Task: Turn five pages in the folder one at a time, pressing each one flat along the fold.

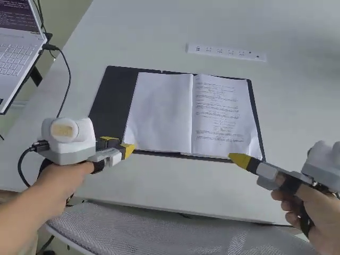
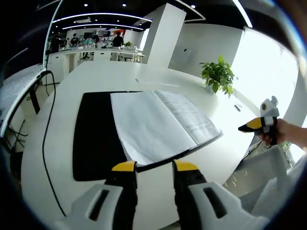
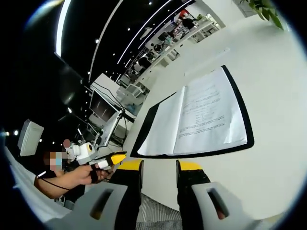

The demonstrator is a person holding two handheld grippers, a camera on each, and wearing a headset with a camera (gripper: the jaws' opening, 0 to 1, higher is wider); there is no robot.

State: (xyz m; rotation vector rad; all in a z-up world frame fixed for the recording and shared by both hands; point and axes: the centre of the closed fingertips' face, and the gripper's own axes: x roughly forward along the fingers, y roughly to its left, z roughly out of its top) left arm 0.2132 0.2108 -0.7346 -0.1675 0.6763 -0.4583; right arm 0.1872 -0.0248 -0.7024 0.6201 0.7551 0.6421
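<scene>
The black folder [image 1: 110,103] lies open on the white table [image 1: 297,106]. A blank white page [image 1: 159,111] is on its left and a printed page [image 1: 220,114] on its right, both lying flat. My left gripper [image 1: 119,147] hovers just in front of the folder's near left corner, open and holding nothing. In its own view the jaws [image 2: 155,167] frame the blank page's [image 2: 148,124] near corner. My right gripper [image 1: 240,160] sits at the near right corner, just off the printed page's edge. Its jaws [image 3: 159,166] stand open and apart from the folder [image 3: 146,132].
A laptop [image 1: 16,48] sits at the far left, with a black cable [image 1: 66,69] running past the folder's left side. A white power strip [image 1: 226,52] lies behind the folder. A mesh chair [image 1: 159,234] is below the table's front edge. A potted plant [image 2: 218,74] stands beyond the table.
</scene>
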